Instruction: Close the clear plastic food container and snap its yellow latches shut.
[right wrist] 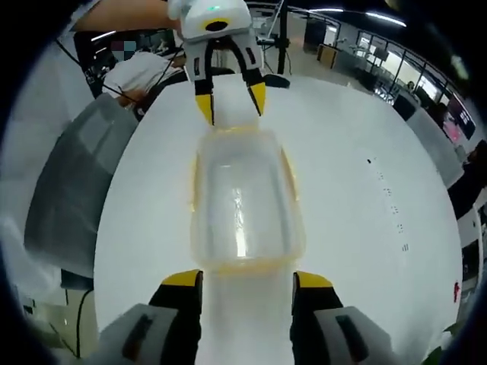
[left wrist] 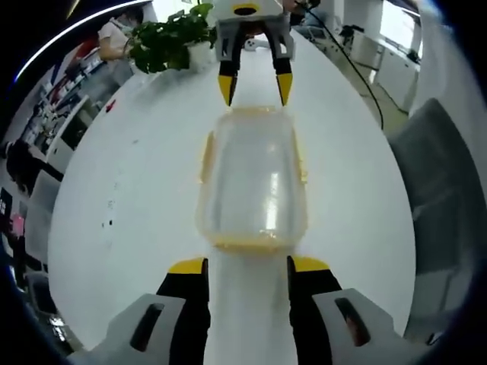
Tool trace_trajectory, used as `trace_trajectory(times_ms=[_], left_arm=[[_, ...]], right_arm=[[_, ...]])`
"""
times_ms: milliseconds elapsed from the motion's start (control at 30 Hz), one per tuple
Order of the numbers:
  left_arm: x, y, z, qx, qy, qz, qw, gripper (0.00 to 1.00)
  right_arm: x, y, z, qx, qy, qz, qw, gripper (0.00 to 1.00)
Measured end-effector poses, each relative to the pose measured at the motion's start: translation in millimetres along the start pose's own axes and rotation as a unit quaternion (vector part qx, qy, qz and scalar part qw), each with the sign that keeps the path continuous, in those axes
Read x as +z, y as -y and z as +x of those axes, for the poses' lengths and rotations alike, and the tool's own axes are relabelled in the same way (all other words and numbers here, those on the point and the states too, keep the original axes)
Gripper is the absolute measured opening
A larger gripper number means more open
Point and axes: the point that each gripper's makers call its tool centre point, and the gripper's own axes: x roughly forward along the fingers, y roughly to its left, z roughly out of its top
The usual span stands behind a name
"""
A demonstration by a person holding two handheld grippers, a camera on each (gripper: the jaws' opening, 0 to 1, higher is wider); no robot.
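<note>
open office, desks (left wrist: 61, 129), potted plant (left wrist: 171, 38)

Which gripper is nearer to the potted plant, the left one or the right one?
Right. The right gripper is at the container's far end, close to the potted plant; the left gripper is at the opposite end.

White round table (left wrist: 137, 190), potted green plant (left wrist: 171, 38) at its far edge, grey chair (right wrist: 72, 182) beside the table, office desks in background

Potted plant (left wrist: 171, 38) cropped at the top edge, latches on the clear container (left wrist: 255, 179) too blurred to judge as snapped, seated person (right wrist: 141, 72) partly hidden behind the left gripper (right wrist: 230, 99)
</note>
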Motion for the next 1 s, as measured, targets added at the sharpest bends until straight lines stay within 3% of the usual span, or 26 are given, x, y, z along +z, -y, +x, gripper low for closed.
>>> trace_trajectory(times_ms=[233,533,767,933,1000], left_arm=[[4.4,-3.3,-0.9,0.012,-0.003,-0.025,0.9996,0.37],[15.1,-6.6,-4.2,0.033,0.003,-0.068,0.9972,0.37],[13.6,-11.9,-6.8,0.053,-0.010,-0.123,0.9910,0.34],[15.5,-8.5,-4.9,0.052,-0.004,-0.197,0.9790,0.34],[15.0,-10.3,-4.1,0.062,-0.005,-0.204,0.9769,0.35]], right_arm=[[11.2,0.9,-4.6,-0.002,0.021,0.035,0.9992,0.44],[17.8,5.4,-4.5,-0.026,0.007,0.074,0.9969,0.42],[23.4,1.6,-3.4,-0.024,0.011,0.115,0.9930,0.42],[26.1,2.1,-2.3,-0.033,0.014,0.143,0.9891,0.41],[25.3,3.1,-1.4,-0.039,0.014,0.158,0.9866,0.41]])
